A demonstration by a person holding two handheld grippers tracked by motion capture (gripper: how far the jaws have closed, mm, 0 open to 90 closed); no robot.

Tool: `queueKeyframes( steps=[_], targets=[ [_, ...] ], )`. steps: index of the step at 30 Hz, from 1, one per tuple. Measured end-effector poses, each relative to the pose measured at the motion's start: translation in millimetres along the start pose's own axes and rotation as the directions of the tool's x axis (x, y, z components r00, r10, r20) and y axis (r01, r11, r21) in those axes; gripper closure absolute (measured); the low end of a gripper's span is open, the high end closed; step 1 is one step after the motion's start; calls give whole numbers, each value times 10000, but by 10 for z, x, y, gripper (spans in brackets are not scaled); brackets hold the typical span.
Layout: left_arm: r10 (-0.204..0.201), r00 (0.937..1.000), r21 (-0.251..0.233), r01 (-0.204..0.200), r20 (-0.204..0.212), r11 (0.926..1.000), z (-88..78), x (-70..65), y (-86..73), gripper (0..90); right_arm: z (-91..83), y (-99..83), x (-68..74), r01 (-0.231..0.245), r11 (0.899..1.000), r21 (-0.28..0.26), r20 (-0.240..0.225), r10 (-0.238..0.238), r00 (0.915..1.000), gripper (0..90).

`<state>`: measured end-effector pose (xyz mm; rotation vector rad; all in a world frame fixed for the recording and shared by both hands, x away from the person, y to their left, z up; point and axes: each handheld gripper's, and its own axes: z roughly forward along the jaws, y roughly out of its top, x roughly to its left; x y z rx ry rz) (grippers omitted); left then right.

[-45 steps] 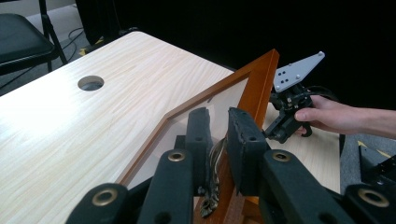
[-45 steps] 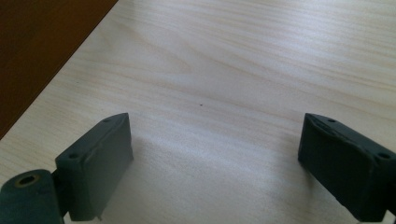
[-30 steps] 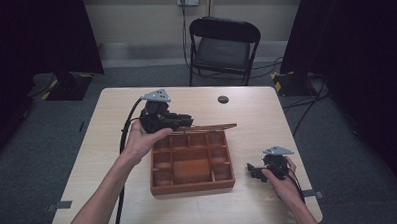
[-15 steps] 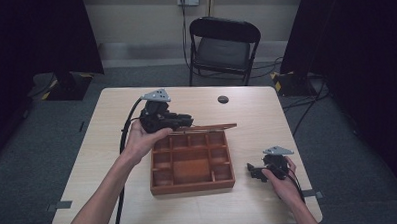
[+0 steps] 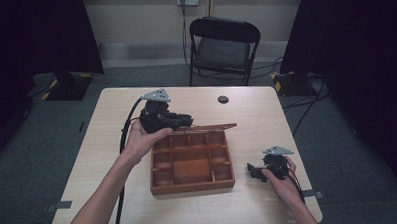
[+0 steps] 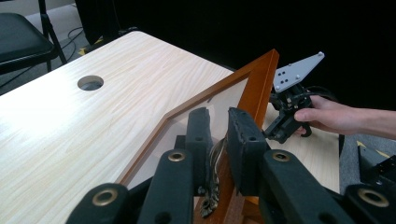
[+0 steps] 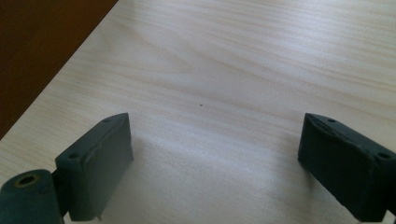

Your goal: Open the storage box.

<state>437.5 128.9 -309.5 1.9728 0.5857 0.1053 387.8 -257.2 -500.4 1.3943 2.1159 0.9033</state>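
High view: nothing has shifted in the last second; the left gripper (image 5: 187, 121) stays clamped on the glass-paned wooden lid (image 5: 207, 127) of the brown compartmented wooden box (image 5: 191, 162), holding it raised.

Left gripper view: a brass clasp (image 6: 212, 179) hangs between its pads.

Right gripper view: the right gripper (image 7: 212, 165), jaws wide apart, rests on the pale wooden table (image 7: 233, 70), beside the box, clear of the lid.

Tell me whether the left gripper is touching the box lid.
Touching. The left gripper view shows the left gripper with its jaws closed on the wooden frame of the lid, holding it open.

Reddish-brown wooden box (image 5: 192, 165) and lid (image 6: 254, 81), black fingers (image 6: 198, 133), pale wood-grain table (image 5: 113, 160)
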Motion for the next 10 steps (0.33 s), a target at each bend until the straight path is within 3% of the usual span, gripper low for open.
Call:
queueKeyframes(
  steps=[10],
  targets=[
    [9,10000,1,-9,7,10000,-1,2,0,792,0,0,0,-1,10000,1,-1,1,10000,91]
  ],
)
